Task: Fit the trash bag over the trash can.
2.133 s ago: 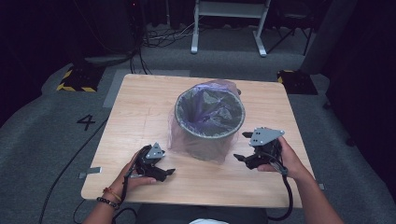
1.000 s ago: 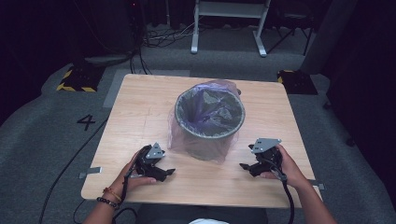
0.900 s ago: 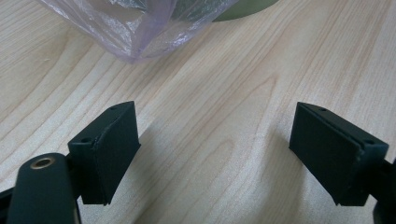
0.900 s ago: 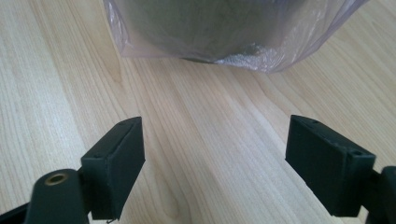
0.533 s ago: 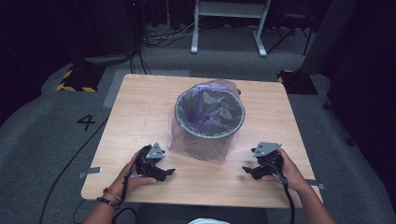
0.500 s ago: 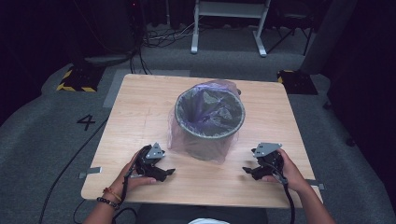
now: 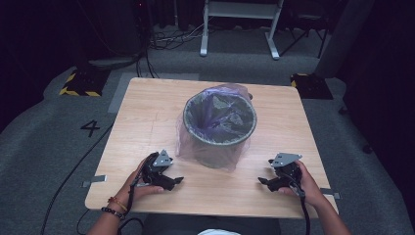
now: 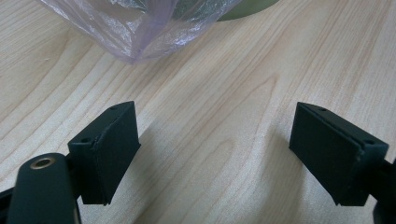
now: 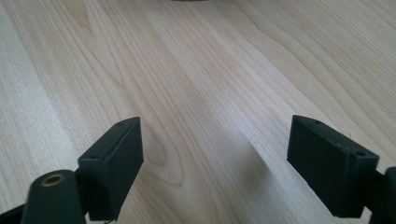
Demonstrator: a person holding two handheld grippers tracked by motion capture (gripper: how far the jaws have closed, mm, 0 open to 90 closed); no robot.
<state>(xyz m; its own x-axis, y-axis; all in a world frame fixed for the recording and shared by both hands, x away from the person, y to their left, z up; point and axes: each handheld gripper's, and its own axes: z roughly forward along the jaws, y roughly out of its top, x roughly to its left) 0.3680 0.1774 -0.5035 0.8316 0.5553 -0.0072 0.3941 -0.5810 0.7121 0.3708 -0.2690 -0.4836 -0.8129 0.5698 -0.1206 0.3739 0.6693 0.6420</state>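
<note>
Here, tongs first, then outward.

Left gripper: the left gripper (image 7: 177, 180) rested low on the wooden table (image 7: 147, 117) near its front edge, jaws spread wide with nothing between them; in the left gripper view (image 8: 215, 154) only bare wood lay in the gap.

Right gripper: the right gripper (image 7: 264, 182) sat on the table at the front right, jaws likewise wide apart and empty, bare wood between them in the right gripper view (image 9: 215, 158).

Where the work sat: a round grey waste bin (image 7: 220, 142) stood upright at the middle of the table, between the two grippers and a little beyond them, apart from both.

Liner: a thin purple bin liner (image 7: 215, 110) was folded over the bin's rim and hung loose down the outside wall; a corner of its film (image 8: 135, 28) lay on the wood just ahead of the left gripper.

Handling, liner: probably very light, soft and slippery, easy to tear or to slide off the rim; the draped skirt on the outside looked the best place to pinch, gently.

Handling, bin: likely stiff and light enough to shift if the film were tugged hard; the rim would be the firm hold.

Count: two grippers, one bin, one liner, one table.

Beyond: grey carpet floor (image 7: 58, 122) marked with a numeral 4 (image 7: 91, 128), cables (image 7: 166, 41) and a white frame stand (image 7: 240, 19) behind.
</note>
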